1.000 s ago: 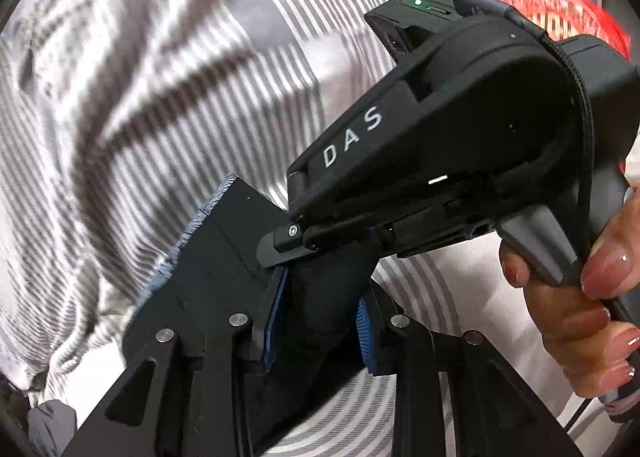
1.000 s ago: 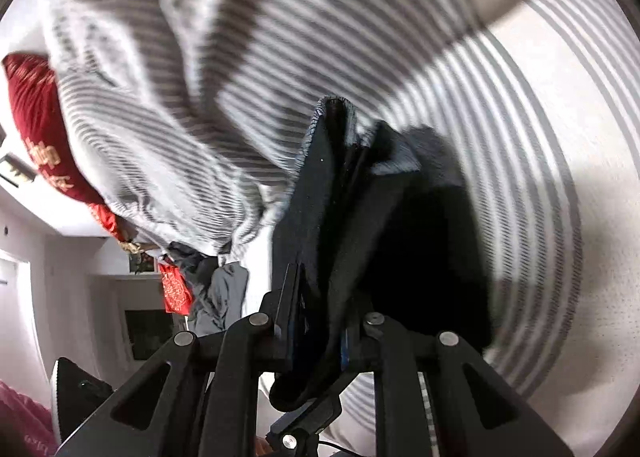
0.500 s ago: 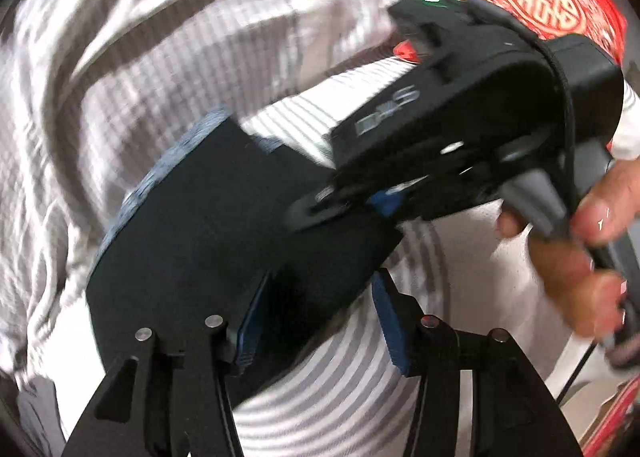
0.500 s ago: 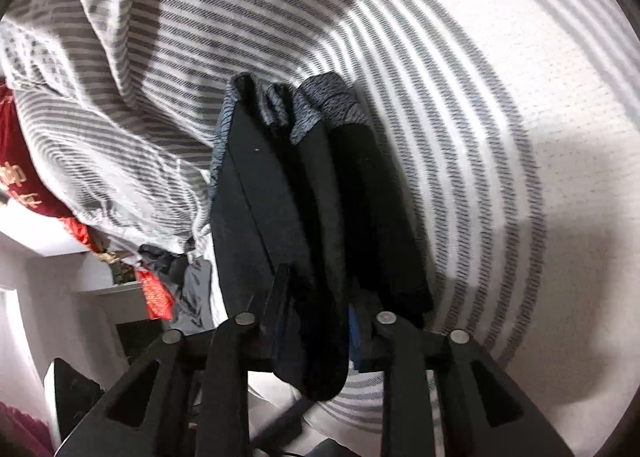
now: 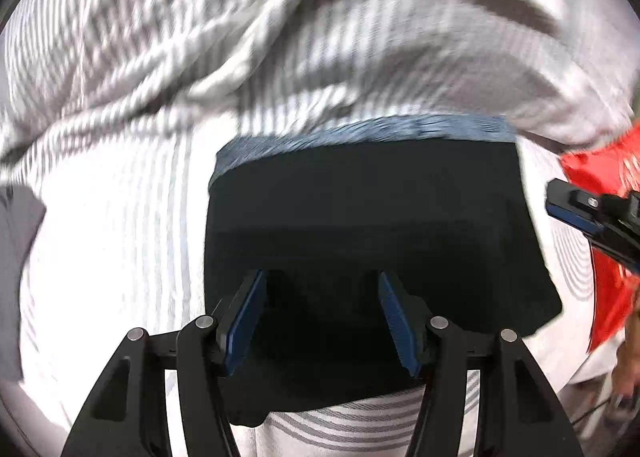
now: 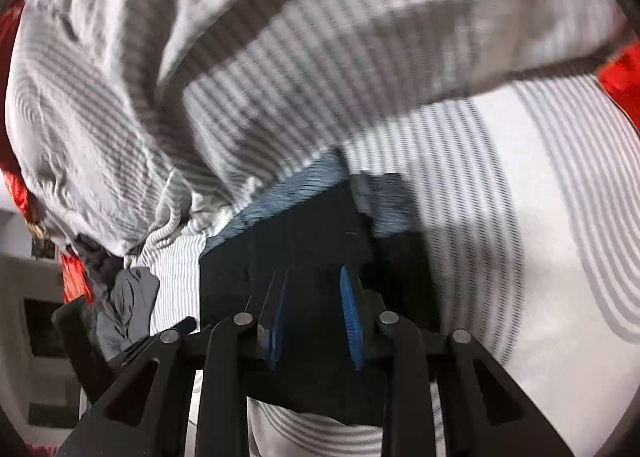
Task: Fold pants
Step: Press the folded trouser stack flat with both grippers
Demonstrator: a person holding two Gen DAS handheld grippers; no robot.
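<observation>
Now pants (image 5: 368,225) folded flat, black w/ blue-grey waistband.

Striped bedding (image 5: 280,37): smeared by motion blur. Red cloth (image 5: 600,177): cut by right edge. Pants (image 6: 320,249): near edge hidden behind the gripper's fingers (image 6: 352,321). Grey garment (image 6: 128,297): unidentifiable.

A white bed sheet (image 5: 120,257) with thin grey stripes is spread underneath, a rumpled grey-striped duvet (image 5: 280,37) is heaped along its far edge, a red cushion (image 5: 600,177) is seen at its right edge, and crumpled grey clothing (image 6: 124,305) is bunched at its left edge.
</observation>
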